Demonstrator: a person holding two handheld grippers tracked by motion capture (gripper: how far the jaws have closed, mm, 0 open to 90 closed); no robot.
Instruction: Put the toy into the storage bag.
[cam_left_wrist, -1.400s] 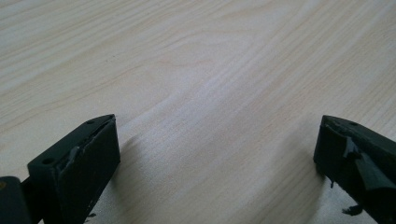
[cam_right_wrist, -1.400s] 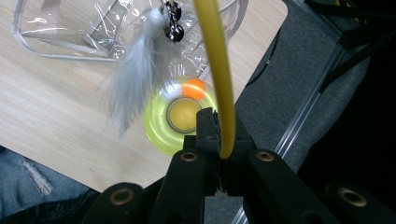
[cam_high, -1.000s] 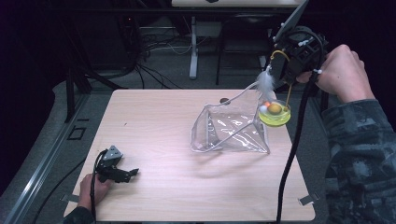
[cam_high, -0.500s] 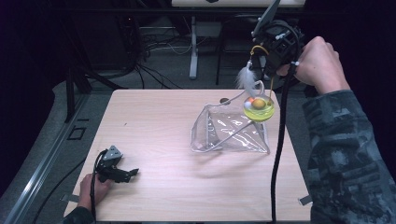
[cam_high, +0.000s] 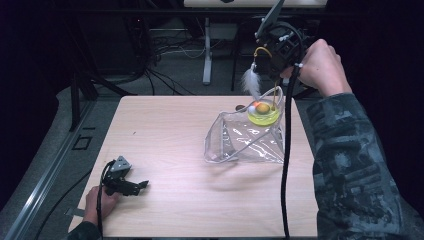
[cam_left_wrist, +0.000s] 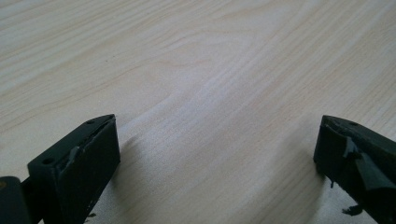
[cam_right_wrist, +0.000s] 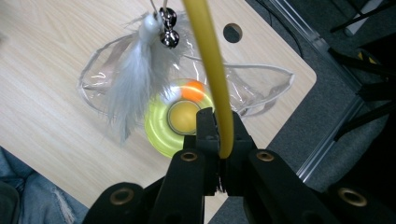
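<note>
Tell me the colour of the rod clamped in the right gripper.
Yellow: the rod shows best in the right gripper view, pinched in the right gripper.

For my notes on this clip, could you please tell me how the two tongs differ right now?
The left tongs sit low on the table, open and empty. The right tongs are raised above the clear bag, shut on the cat toy's yellow rod. Both are black and hand-held.

A pale wooden desk (cam_high: 165, 130) is seen, a round hole (cam_right_wrist: 232, 32) cut near its far right corner. Beyond its far edge, cables (cam_high: 165, 50) are strewn across the grey floor (cam_high: 150, 87).
</note>
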